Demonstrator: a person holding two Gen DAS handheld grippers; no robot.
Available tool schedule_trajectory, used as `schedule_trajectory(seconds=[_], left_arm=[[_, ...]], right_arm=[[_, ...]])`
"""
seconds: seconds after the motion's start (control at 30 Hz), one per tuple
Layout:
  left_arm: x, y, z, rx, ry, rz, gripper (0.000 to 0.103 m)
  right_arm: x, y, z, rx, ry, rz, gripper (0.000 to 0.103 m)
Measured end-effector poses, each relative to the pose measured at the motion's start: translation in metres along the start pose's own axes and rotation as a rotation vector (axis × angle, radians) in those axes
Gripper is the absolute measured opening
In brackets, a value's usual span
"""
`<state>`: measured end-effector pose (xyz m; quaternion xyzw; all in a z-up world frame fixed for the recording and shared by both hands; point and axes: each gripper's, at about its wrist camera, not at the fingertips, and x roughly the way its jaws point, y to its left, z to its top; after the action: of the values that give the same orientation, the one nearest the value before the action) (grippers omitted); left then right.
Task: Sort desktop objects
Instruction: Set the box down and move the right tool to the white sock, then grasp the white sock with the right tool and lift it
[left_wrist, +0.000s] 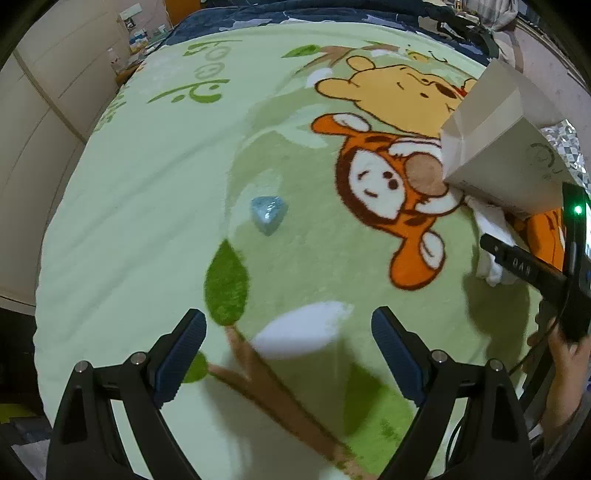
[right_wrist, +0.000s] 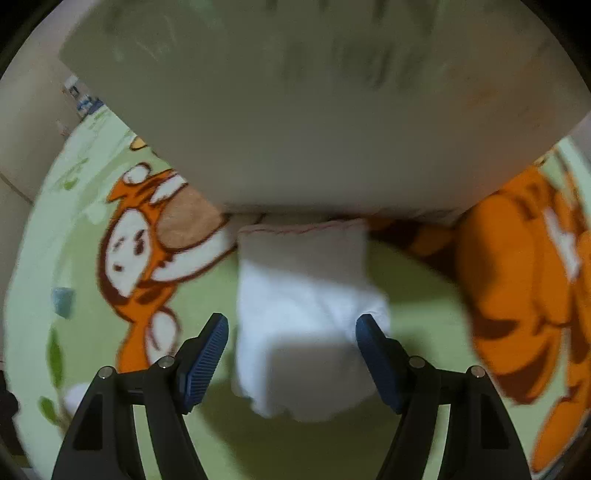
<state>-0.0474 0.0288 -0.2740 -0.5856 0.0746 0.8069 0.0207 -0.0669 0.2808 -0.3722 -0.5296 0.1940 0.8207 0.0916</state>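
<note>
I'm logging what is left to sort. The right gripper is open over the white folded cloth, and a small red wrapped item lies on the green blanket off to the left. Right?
Not quite: the small wrapped item is light blue, not red, as the left wrist view shows. The rest holds: the right gripper is open over the white folded cloth on the green blanket.

It looked like a home bedroom: a cartoon fleece blanket (left_wrist: 155, 206) filled the frame, pale wardrobe doors (left_wrist: 44, 122) at left.

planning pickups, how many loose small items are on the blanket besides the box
2: a blue foil-wrapped piece left of the tiger print, and a white folded cloth before the box. The box may hide more.
</note>
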Motion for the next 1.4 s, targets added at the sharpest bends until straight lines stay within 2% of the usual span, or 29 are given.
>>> schedule_trajectory(seconds=[0.07, 0.2, 0.27, 0.43, 0.47, 0.5, 0.57, 0.7, 0.9, 1.03, 1.17, 1.3, 1.4], left_arm=[[0.001, 0.006, 0.000, -0.015, 0.006, 0.000, 0.092], [0.003, 0.015, 0.002, -0.034, 0.020, 0.001, 0.092], [0.002, 0.016, 0.003, -0.032, 0.018, 0.002, 0.092], [0.001, 0.016, 0.003, -0.023, 0.020, 0.004, 0.092], [0.001, 0.016, 0.004, -0.021, 0.020, 0.004, 0.092], [0.001, 0.016, 0.004, -0.020, 0.020, 0.005, 0.092], [0.001, 0.016, 0.004, -0.017, 0.021, 0.010, 0.092], [0.001, 0.017, 0.006, -0.025, 0.021, 0.014, 0.092], [0.002, 0.021, 0.008, -0.028, 0.014, 0.029, 0.092], [0.010, 0.034, 0.008, -0.053, 0.030, 0.028, 0.092], [0.019, 0.048, 0.010, -0.079, 0.045, 0.024, 0.092], [0.029, 0.054, 0.019, -0.093, 0.036, -0.006, 0.092], [0.037, 0.049, 0.029, -0.075, 0.026, -0.034, 0.092]], right_arm=[[0.002, 0.013, -0.003, -0.039, 0.003, 0.021, 0.075], [0.011, 0.033, -0.008, -0.139, 0.021, -0.129, 0.075], [0.019, 0.030, -0.010, -0.136, 0.048, -0.193, 0.075], [0.024, 0.022, -0.011, -0.110, 0.082, -0.160, 0.074], [0.024, 0.022, -0.011, -0.108, 0.088, -0.141, 0.069], [0.022, 0.021, -0.010, -0.107, 0.088, -0.116, 0.054], [0.016, 0.021, -0.009, -0.099, 0.081, -0.044, 0.035], [0.007, 0.031, -0.011, -0.100, 0.081, 0.079, 0.026], [-0.006, 0.106, -0.030, -0.274, 0.077, 0.187, 0.026], [0.010, 0.158, -0.047, -0.410, 0.118, 0.141, 0.034], [0.005, 0.178, -0.061, -0.502, 0.078, 0.063, 0.038], [-0.019, 0.172, -0.062, -0.461, 0.013, 0.126, 0.042], [-0.031, 0.159, -0.059, -0.368, -0.005, 0.153, 0.044]])
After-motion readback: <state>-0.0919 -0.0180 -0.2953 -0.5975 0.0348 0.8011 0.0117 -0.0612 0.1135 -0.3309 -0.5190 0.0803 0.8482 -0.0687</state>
